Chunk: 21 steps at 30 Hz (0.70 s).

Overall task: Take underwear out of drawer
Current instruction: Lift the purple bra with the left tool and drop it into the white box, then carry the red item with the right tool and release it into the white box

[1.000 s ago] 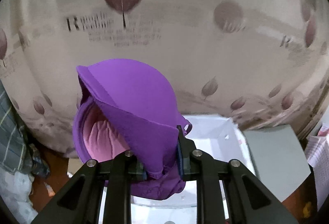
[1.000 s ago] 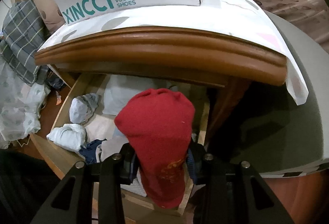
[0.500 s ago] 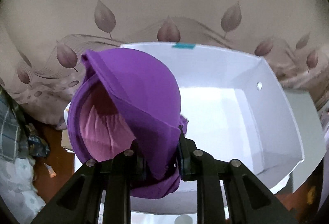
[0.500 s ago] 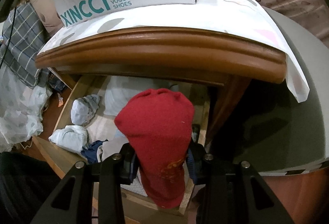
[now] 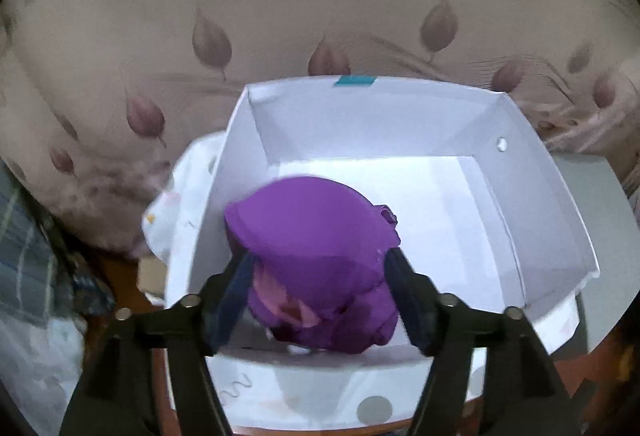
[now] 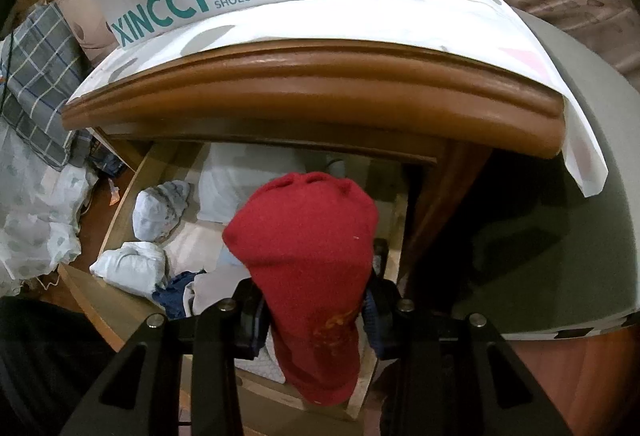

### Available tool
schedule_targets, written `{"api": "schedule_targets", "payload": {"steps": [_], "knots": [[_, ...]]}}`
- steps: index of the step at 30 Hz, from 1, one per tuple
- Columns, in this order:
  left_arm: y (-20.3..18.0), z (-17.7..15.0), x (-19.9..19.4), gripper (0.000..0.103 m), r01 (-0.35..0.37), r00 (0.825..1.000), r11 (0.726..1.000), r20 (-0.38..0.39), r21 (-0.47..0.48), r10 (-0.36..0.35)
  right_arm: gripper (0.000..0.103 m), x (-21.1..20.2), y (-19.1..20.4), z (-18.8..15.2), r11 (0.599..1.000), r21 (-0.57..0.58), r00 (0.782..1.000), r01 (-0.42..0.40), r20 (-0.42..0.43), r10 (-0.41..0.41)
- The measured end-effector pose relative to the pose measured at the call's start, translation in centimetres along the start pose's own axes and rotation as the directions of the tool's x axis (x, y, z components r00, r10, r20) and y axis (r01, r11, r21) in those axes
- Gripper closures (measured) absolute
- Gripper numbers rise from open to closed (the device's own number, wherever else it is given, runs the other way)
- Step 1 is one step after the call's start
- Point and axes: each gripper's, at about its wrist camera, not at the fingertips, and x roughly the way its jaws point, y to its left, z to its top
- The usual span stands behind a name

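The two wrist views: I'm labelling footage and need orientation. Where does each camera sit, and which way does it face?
Left wrist: on the left gripper, looking down into a white shoebox; its fingers, just opened, flank a purple bra.
Right wrist: on the right gripper, looking down at the open drawer; its fingers clamp a red garment.
Shared: the shoebox, seen from outside on the right.

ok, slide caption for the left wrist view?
Left gripper, jaws just opened, releasing purple padded bra into white cardboard box.
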Motion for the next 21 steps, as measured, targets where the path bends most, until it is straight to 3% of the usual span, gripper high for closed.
{"api": "schedule_targets", "payload": {"steps": [4, 11, 17, 21], "knots": [[-1.1, -0.8, -3.2, 0.027, -0.032, 0.996, 0.998, 0.085, 0.060, 0.027, 0.065, 0.0, 0.1, -0.1, 1.000, -0.001, 1.000, 0.004, 0.007, -0.004], [-0.4, -3.3, -8.6, 0.020, -0.006, 0.983, 1.000, 0.181, 0.000, 0.006, 0.065, 0.2, 0.2, -0.2, 0.999, -0.001, 0.999, 0.036, 0.012, -0.036], [1.0, -8.6, -12.0, 0.015, -0.143, 0.956, 0.988, 0.249, -0.056, 0.152, 0.065, 0.1, 0.2, -0.2, 0.998, -0.004, 0.998, 0.066, 0.016, -0.066], [3.1, -13.1, -12.1, 0.014, -0.163, 0.954, 0.979, 0.234, -0.125, 0.188, 0.065, 0.2, 0.5, -0.2, 0.996, -0.021, 0.996, 0.087, 0.008, -0.087]]}}
